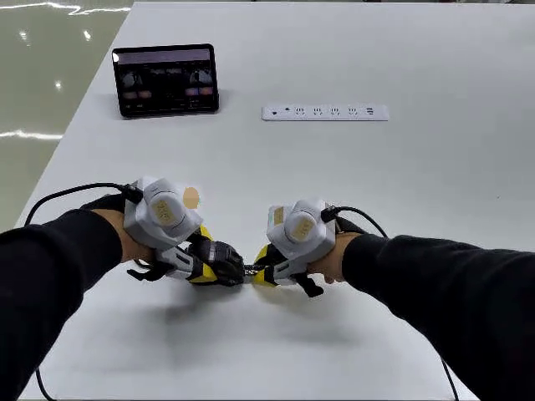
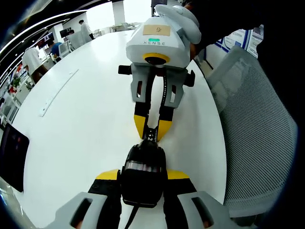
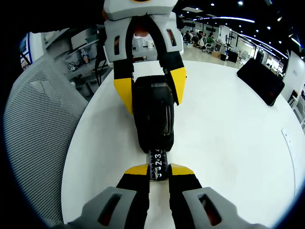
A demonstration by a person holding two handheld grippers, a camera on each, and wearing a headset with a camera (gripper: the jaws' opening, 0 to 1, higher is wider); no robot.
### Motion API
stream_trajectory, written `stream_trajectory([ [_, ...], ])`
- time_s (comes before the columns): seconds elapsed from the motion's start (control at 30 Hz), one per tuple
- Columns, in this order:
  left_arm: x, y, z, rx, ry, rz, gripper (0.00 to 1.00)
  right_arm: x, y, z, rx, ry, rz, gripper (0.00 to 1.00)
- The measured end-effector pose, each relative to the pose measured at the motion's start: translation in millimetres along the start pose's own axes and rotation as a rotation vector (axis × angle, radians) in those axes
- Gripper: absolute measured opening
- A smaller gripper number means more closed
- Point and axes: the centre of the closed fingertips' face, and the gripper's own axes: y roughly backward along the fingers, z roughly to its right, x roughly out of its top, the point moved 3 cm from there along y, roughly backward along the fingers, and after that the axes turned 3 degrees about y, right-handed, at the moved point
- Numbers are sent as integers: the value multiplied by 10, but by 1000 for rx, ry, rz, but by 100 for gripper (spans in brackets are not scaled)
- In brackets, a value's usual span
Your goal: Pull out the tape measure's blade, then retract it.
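1. The left tongs (image 2: 143,175) were clenched on the black tape measure (image 2: 143,164). Its case sat between their yellow tips at the bottom of the left gripper view.
2. The right tongs (image 3: 158,171) were pinched shut on the blade (image 3: 157,159) at the bottom centre of the right gripper view. Only a short numbered stretch showed out of the case.
3. In the head view the two tongs met nearly tip to tip at lower centre, low over the white table (image 1: 376,184).
4. A tablet (image 1: 165,79) stood at upper left and a power strip (image 1: 325,112) lay at upper centre, both well apart from the tongs.
5. A grey mesh chair (image 3: 38,129) stood beside the table's edge, at the left of the right gripper view.
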Motion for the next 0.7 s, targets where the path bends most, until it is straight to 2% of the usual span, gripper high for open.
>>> stream_trajectory([
  [0.13,1,-9,-14,9,18,11,30,-86,64,28,-8,-7,1,10],
  [0.37,1,-4,-14,15,26,25,30,-138,103,8,-15,3,-11,10],
  [0.7,11,1,7,12,17,23,30,-287,226,-16,-28,-29,-16,10],
])
